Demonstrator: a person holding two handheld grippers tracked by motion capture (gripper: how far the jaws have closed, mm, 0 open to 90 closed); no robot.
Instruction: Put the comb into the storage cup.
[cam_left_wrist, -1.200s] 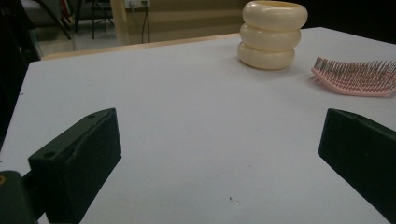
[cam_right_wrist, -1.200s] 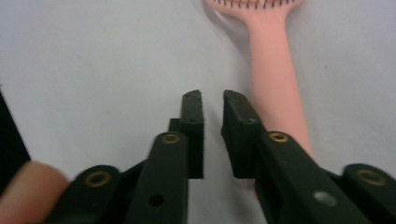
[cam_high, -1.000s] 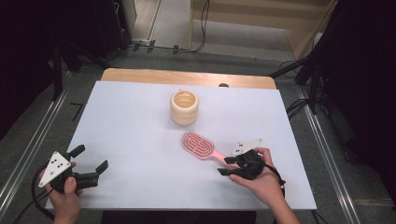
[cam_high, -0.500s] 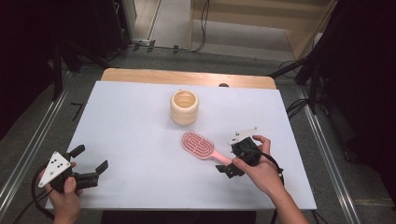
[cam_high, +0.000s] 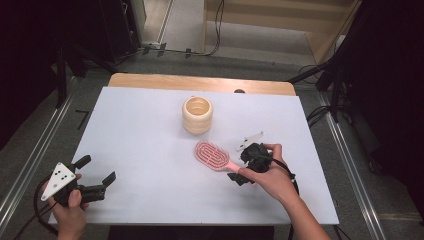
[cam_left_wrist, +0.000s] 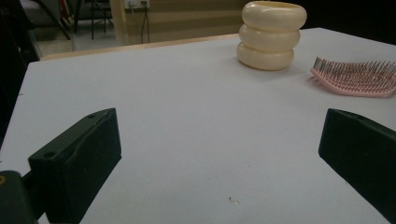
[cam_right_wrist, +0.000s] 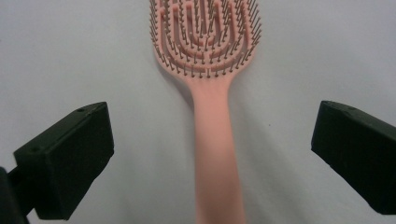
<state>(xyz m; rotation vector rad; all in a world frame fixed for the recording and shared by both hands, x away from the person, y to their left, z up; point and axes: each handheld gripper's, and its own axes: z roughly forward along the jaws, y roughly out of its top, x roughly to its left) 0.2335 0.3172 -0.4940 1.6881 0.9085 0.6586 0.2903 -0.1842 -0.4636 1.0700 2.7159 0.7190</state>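
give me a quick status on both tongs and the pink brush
Right tongs just opened wide, astride pink brush handle, not gripping. Left tongs open, idle at near left. Cream ringed holder stands behind brush, clear of it.

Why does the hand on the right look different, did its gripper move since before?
Yes. The right gripper has drawn back from the cream ribbed cup along the pink hairbrush handle, its jaws just opened, astride it.

We hold the left tongs (cam_high: 95, 172) low at our near left, jaws spread wide and pointing right. Our right tongs (cam_high: 239, 170) sit under our right hand (cam_high: 267, 177), aimed left, their jaws just opened fully, gripping nothing.
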